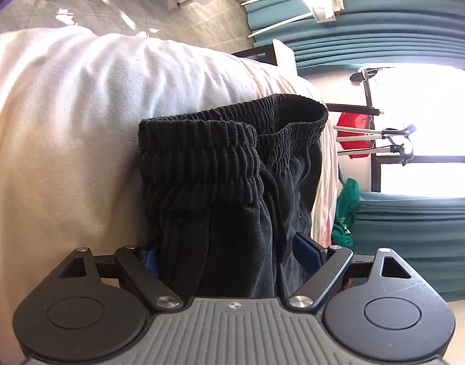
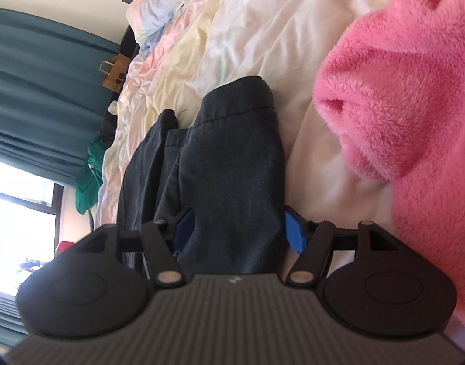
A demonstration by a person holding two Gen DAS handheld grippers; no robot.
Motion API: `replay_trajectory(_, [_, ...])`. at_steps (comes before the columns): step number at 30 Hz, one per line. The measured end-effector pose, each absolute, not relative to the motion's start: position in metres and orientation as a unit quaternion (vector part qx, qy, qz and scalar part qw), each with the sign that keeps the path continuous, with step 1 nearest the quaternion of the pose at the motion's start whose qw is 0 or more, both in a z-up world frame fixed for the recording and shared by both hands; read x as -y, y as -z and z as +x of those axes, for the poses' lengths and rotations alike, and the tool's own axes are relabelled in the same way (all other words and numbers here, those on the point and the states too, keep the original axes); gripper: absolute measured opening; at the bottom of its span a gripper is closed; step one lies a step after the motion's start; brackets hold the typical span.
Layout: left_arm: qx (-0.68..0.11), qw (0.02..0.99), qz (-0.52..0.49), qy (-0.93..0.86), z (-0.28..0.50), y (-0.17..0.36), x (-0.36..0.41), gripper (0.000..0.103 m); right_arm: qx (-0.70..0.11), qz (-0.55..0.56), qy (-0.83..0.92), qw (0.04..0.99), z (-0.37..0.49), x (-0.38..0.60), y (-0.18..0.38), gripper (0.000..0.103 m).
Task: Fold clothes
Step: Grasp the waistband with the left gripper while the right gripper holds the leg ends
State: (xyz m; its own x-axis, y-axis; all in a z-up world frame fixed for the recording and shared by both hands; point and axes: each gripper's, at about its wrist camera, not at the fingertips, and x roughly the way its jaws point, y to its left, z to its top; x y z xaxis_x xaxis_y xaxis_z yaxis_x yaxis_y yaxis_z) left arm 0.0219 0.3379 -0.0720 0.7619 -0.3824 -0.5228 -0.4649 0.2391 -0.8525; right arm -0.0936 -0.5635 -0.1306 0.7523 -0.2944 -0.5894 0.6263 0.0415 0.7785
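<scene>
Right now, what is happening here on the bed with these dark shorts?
A person is folding a pair of black shorts on a bed with a pale sheet, using a handheld gripper in each hand. The left gripper has the waistband end between its fingers; the right gripper has the leg-hem end. Both sets of jaws stand wide around bunched cloth, so each seems to grip its end. A fluffy pink garment lies beside the shorts, untouched.

My black shorts (image 1: 232, 200) are matt woven cloth, the waistband ribbed; the pink blanket (image 2: 393, 97) beside them looks fluffy fleece, I think; bed sheet (image 1: 80, 106) soft, creased cotton
</scene>
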Motion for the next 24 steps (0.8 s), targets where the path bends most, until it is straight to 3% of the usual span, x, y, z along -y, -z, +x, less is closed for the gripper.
replay_trajectory(11, [-0.333, 0.72, -0.608, -0.012, 0.029, 0.069, -0.315, 0.086, -0.095, 0.54, 0.236, 0.802, -0.068, 0.554, 0.101, 0.064])
replay_trajectory(17, [-0.368, 0.709, -0.6, -0.044, 0.022, 0.076, -0.308, 0.084, -0.155, 0.565, 0.336, 0.738, -0.083, 0.566, 0.125, 0.063])
replay_trajectory(24, [-0.348, 0.704, -0.617, -0.041, 0.019, 0.082, -0.308, 0.081, -0.108, 0.616, 0.29, 0.724, -0.09, 0.569, 0.141, 0.065])
